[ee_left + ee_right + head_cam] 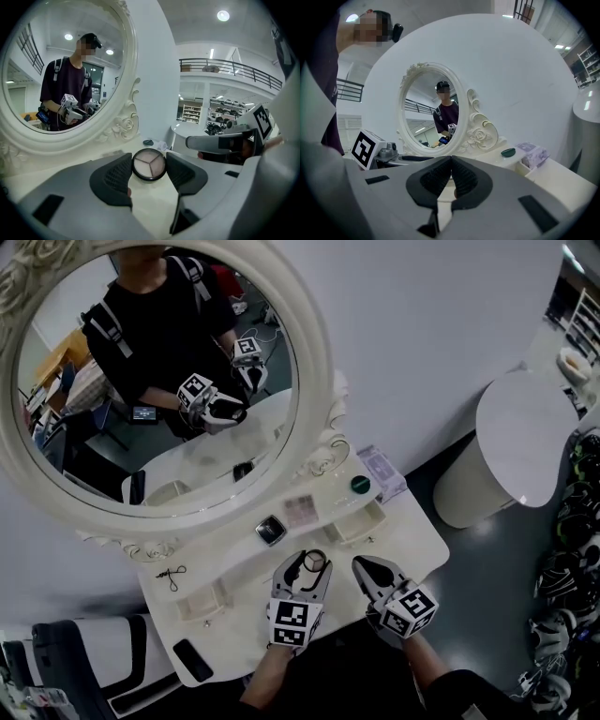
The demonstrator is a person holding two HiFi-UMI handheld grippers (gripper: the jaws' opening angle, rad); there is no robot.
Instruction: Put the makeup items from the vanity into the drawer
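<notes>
My left gripper is shut on a round black-rimmed compact with three pale pans, held just above the white vanity top. My right gripper hangs right beside it, shut, with nothing between its pads. On the shelf under the oval mirror lie a black square compact, a pink palette, a green round lid and a lilac box. A small open drawer sits just beyond the grippers.
A second small open drawer is at the left, with a dark hair clip behind it and a flat black item near the front edge. A round white table stands to the right; dark gear lines the floor there.
</notes>
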